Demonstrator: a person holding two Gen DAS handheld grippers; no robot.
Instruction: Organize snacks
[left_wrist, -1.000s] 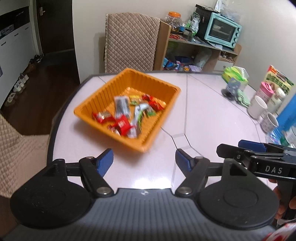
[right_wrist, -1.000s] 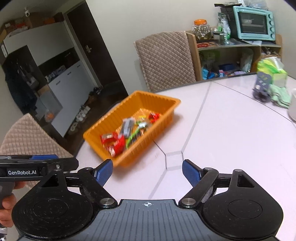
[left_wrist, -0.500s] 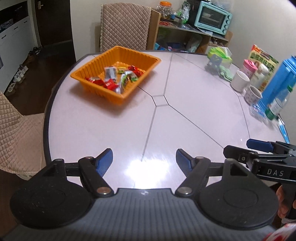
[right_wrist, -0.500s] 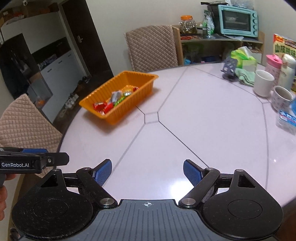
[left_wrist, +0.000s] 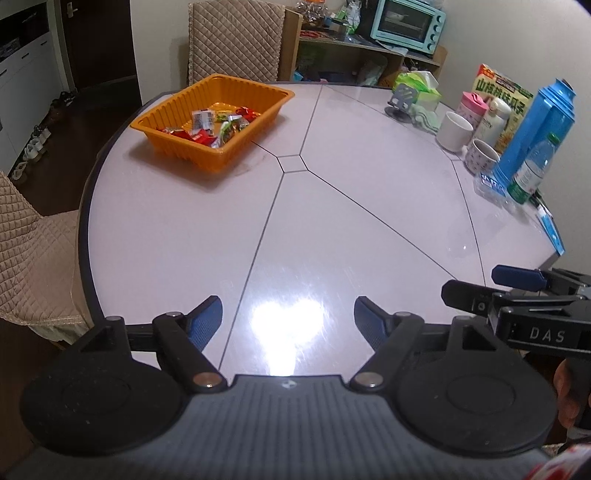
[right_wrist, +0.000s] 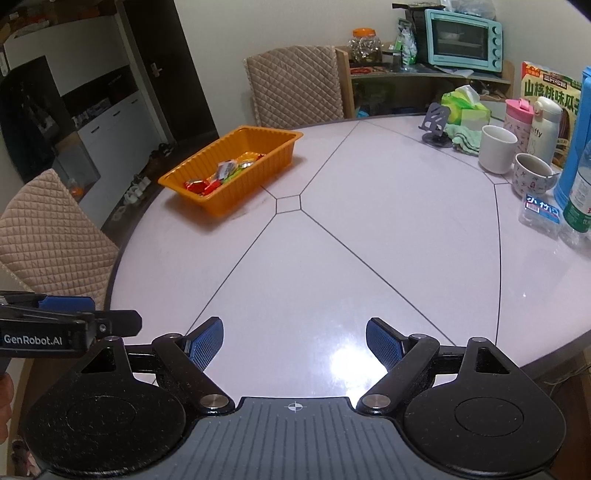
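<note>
Across the table (left_wrist: 332, 229), largest item first, I count one round top, two quilted chairs (right_wrist: 295, 88), one orange tray (left_wrist: 177, 136) at the far left edge, and inside it a loose heap of wrapped snacks (left_wrist: 210, 127), roughly eight to ten; overlap prevents an exact count. At the far right stand two mugs (right_wrist: 496, 147), one blue flask (left_wrist: 535, 122) and one clear bottle (left_wrist: 532, 170). I hold my left gripper (left_wrist: 288, 314) and my right gripper (right_wrist: 294, 338) low over the near edge, both sets of fingers spread wide and carrying nothing, well apart from the tray. No wrapper shows on the bare top, so the sorting looks close to complete. Hazards, in my judgement: the tray sits near the rim, so a push from my fingers could slide it off; a wide right-hand sweep could topple the crowded cups; slick wrappers could slip from a shallow pinch.
</note>
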